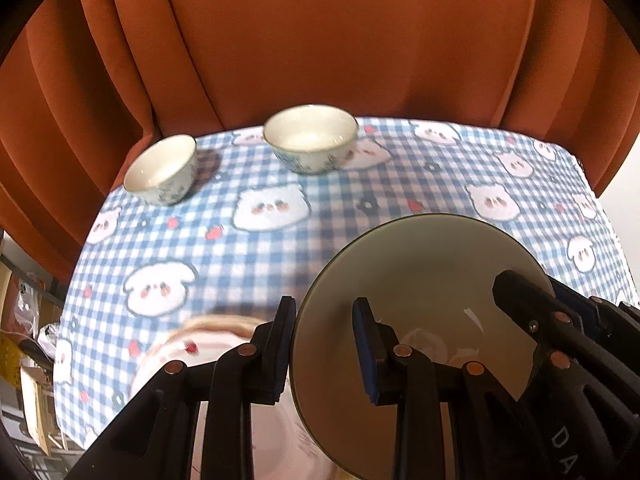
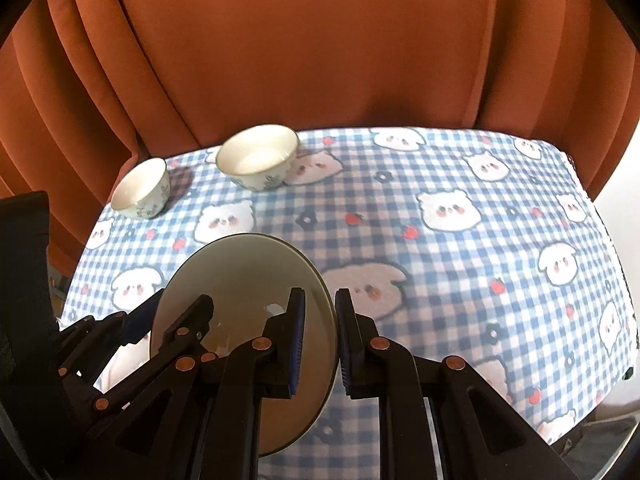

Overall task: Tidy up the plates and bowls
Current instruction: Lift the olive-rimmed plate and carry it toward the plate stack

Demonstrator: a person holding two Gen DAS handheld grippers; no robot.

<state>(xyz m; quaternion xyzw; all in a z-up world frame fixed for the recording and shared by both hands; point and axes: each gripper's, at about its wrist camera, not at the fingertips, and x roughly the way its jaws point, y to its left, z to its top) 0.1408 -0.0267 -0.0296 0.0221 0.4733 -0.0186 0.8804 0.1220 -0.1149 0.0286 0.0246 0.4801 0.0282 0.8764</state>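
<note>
Cream ceramic bowl with dark rim [image 1: 420, 280] sits clamped by its wall between both left gripper [image 1: 326, 344] and right gripper [image 2: 320, 340] jaws.

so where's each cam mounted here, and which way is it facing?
Left wrist: on the left gripper, angled down over the checked tablecloth; its fingers clamp the big bowl rim.
Right wrist: on the right gripper, same downward angle; its fingers clamp the opposite rim.
Shared: big bowl, two small bowls, orange curtain, each other's gripper.
</note>
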